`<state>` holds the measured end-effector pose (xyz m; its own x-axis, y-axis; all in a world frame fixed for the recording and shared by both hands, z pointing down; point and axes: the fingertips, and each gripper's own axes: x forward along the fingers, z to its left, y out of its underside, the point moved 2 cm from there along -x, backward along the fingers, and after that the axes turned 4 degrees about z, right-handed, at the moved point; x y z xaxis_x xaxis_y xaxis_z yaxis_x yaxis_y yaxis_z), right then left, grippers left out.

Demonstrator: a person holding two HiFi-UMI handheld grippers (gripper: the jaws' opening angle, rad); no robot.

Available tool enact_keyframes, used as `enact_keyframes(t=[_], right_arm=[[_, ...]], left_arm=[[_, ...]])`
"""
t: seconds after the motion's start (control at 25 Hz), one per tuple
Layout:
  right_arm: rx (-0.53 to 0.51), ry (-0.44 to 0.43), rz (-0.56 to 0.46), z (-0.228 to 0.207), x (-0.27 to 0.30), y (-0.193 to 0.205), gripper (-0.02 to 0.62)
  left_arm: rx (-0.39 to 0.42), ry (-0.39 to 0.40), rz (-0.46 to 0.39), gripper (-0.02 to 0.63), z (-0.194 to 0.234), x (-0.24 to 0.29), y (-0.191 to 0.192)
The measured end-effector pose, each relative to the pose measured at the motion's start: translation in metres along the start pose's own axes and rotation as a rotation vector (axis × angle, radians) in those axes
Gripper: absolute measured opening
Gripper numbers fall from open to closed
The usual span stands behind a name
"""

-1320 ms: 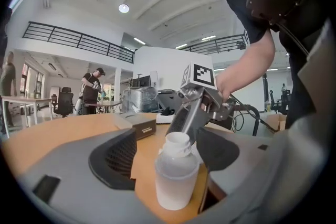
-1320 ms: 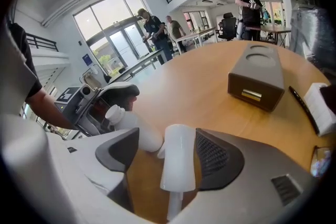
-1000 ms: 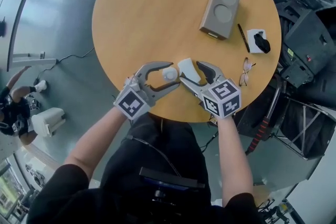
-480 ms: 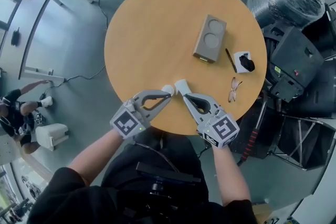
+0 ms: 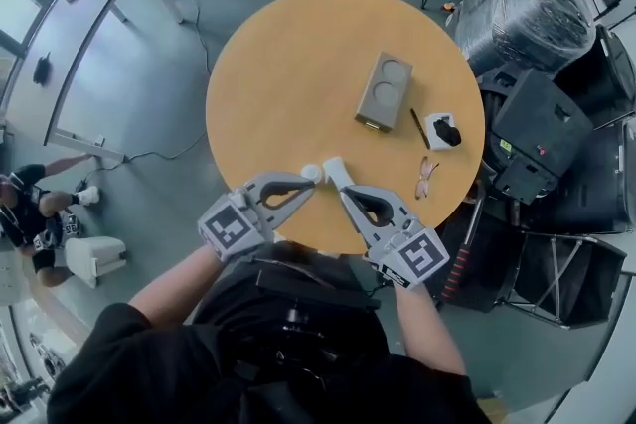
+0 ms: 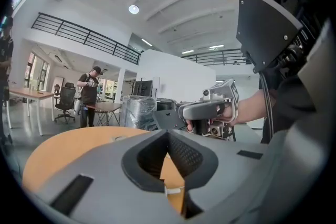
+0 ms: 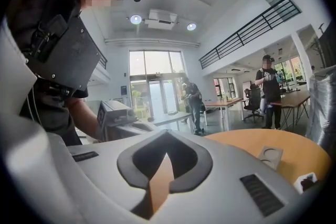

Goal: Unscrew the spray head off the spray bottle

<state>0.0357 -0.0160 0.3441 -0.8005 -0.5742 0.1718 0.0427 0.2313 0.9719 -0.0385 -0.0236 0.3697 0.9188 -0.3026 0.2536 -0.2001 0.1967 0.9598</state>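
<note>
The small white spray bottle lies near the table's front edge in the head view, as a round white part [image 5: 311, 173] with a flatter white part [image 5: 335, 172] beside it. I cannot tell whether the two are joined. My left gripper [image 5: 310, 185] is shut, its tips just short of the round part. My right gripper [image 5: 344, 190] is shut too, tips just short of the flat part. In the left gripper view the left gripper [image 6: 168, 132] has nothing between its pads. In the right gripper view the right gripper [image 7: 167, 134] has only bare table showing through its gap.
On the round wooden table [image 5: 288, 65] sit a grey two-cup holder [image 5: 384, 91], a black pen [image 5: 420, 128], a white card with a black object [image 5: 442, 131] and glasses [image 5: 426, 177]. Black cases and a wrapped pile [image 5: 527, 15] stand right of the table. People stand in the background.
Both grippers went from open around the white pieces to shut and empty. They drew back toward the front edge, leaving the pieces beyond their tips.
</note>
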Motion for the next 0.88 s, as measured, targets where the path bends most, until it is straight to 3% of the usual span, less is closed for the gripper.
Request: enact_keyframes(t=[0.88], right_arm=[[-0.038,0.002,-0.051,0.034,-0.010,-0.033,-0.009]], left_arm=[[0.031,0.013,-0.066,0.014,-0.031,-0.026,-0.030]])
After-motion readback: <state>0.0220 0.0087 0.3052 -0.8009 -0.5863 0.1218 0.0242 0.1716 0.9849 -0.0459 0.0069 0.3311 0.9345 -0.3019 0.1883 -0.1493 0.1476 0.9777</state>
